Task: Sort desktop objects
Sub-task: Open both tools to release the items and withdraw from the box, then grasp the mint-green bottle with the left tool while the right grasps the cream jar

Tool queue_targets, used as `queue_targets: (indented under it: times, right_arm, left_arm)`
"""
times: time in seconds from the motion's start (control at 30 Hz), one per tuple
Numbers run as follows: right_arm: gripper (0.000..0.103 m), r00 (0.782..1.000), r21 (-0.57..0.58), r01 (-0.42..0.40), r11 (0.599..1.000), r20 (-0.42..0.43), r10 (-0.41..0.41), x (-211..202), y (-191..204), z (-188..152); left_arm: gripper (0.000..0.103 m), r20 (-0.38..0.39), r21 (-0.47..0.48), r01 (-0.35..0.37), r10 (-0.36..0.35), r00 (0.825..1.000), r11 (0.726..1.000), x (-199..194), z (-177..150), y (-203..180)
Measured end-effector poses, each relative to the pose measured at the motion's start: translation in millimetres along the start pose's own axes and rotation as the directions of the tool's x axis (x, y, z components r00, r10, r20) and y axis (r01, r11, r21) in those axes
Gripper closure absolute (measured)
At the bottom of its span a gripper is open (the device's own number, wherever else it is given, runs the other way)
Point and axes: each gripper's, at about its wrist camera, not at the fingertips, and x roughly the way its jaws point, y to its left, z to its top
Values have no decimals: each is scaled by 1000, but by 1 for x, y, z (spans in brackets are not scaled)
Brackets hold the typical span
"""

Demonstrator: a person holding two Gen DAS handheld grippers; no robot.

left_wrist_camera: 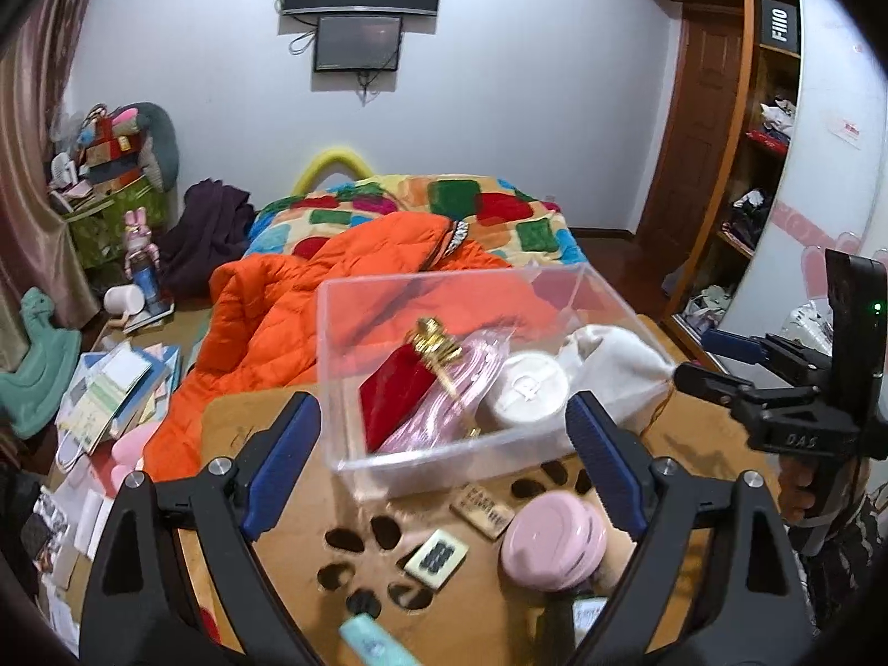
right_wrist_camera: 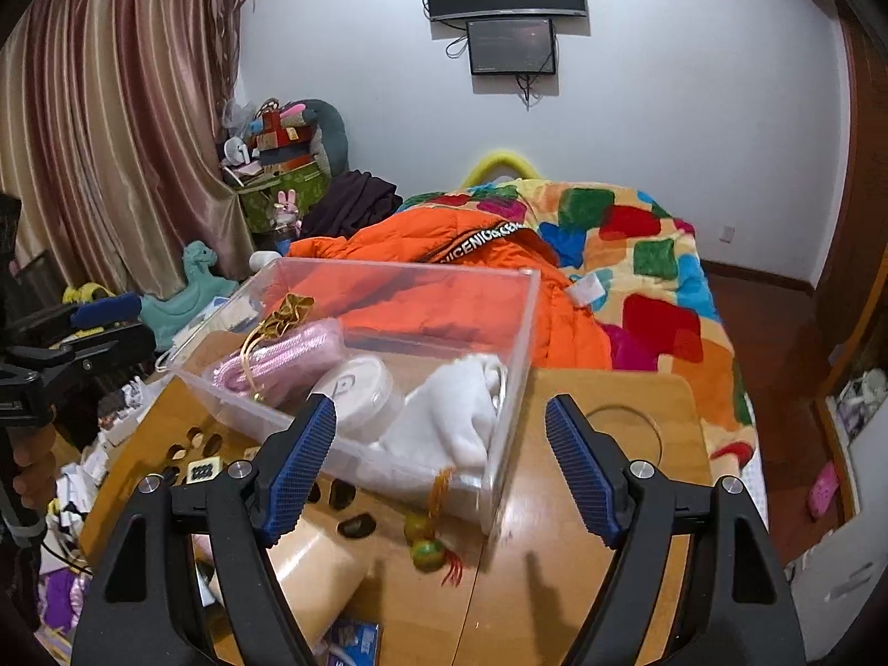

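Left wrist view: left tongs [left_wrist_camera: 444, 477] spread wide, nothing between the pads, hovering over the near part of the wooden table with oval cut-outs [left_wrist_camera: 261, 416]. Clear plastic bin [left_wrist_camera: 355, 444] sits toward the far edge of the table, already holding a red velvet box [left_wrist_camera: 391, 394], pink coiled cord [left_wrist_camera: 472, 372], white round lidded jar [left_wrist_camera: 527, 391] and white cloth pouch [left_wrist_camera: 610, 355]. Still loose on the table near the tongs: pink round lidded container [left_wrist_camera: 555, 541] just inside the right pad, white tile with dark print [left_wrist_camera: 437, 558], brown printed tile [left_wrist_camera: 482, 510] just in front of the bin, and a blurred mint-green tube [left_wrist_camera: 369, 641] at the near edge.

Right wrist view: right tongs [right_wrist_camera: 441, 466] also released and empty, pointed at the bin's near right corner [right_wrist_camera: 494, 510]. A green-orange bead charm with red tassel [right_wrist_camera: 427, 546] lies on the table just outside the bin; its cord looks to run up to the pouch. Beige soft object [right_wrist_camera: 316, 566] at the near left, unclear what it is.

Step in hand: between picks, bin partly filled. Likely next move: left tongs drop onto the pink container, close across its sides, lift over the bin wall. Flat tiles will need a low, edge-on pinch.
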Motion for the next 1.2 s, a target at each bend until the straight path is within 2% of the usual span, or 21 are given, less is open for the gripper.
queue_targets:
  times: [0.2,0.37,0.63,0.9,1.03,1.2]
  right_arm:
    - [28,999,2,1,1000,-36,-1,-9,1,-24]
    - [28,999,-42,-24,999,-50,22,-19,19,-48]
    - [27,996,-87,-49,995,-79,42,-33,32,-68]
    - [26,992,-110,-62,992,-115,50,-29,40,-81]
    - [26,988,-145,-83,986,-140,63,-19,45,-85]
    - [26,982,-190,-111,975,-170,78,1,49,-83]
  left_arm:
    - [12,-45,-40,-30,28,999,999,-6,-26,14]
    - [12,-75,-24,-92,90,993,995,-12,-52,22]
    - [12,-143,-41,-122,115,983,992,-19,-92,35]
    - [13,-161,15,-178,178,971,984,-11,-119,15]
    - [28,-178,13,-179,178,968,984,-5,-125,10]
    - [45,-212,-32,-180,169,962,983,2,-129,17]
